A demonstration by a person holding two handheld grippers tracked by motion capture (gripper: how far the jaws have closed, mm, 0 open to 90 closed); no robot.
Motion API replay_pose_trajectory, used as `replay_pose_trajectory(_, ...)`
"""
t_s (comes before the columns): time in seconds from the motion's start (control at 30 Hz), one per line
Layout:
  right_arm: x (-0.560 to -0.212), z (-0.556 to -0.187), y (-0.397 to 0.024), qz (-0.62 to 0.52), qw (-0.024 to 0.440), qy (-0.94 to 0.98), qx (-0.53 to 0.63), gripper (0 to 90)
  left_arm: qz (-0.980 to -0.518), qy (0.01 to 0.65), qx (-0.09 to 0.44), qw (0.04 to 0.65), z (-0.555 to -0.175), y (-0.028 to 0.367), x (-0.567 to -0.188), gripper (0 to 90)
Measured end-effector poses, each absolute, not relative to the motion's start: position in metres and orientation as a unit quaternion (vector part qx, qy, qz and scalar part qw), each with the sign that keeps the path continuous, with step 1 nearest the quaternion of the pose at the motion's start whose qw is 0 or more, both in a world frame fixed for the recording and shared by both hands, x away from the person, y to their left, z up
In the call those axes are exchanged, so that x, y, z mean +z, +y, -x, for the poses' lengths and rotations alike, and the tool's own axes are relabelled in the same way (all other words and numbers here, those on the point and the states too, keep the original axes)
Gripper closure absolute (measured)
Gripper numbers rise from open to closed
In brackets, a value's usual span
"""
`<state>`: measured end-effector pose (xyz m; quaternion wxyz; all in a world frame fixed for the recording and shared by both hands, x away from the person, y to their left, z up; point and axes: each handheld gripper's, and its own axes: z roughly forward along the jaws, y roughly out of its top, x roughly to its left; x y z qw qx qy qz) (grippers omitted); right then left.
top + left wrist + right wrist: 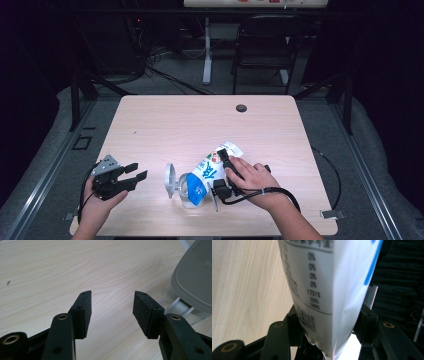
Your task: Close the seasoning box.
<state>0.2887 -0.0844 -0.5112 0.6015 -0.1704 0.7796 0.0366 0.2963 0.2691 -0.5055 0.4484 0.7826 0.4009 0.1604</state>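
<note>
Soft printed pouch (207,172) lying on its side at the near middle of the table (165,120), nozzle end toward the clear lidded container (176,182) on its left. Right gripper (224,172) pinching the pouch body across its width. Left gripper (134,178) spread and empty, near left. Probably light, limp and slick: best taken at the flat seam, not the bulging middle.

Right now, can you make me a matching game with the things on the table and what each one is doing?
1. left hand-held gripper
2. right hand-held gripper
3. carton
4. grey cap

a. lying on its side
b. closed around the carton
c. open, nothing between its jaws
d. at the carton's left end, on the table

Pairs: 1-c, 2-b, 3-a, 4-d
</note>
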Motion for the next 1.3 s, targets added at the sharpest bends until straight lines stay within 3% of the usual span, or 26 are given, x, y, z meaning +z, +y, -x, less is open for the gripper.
replay_pose_trajectory(1.3, -0.5111, -0.2886, -0.0847, 0.174, 0.602, 0.778, 0.036, 50.1, -0.783, 0.401, 0.161, 0.448, -0.2963, 0.2690, -0.5055, 50.0)
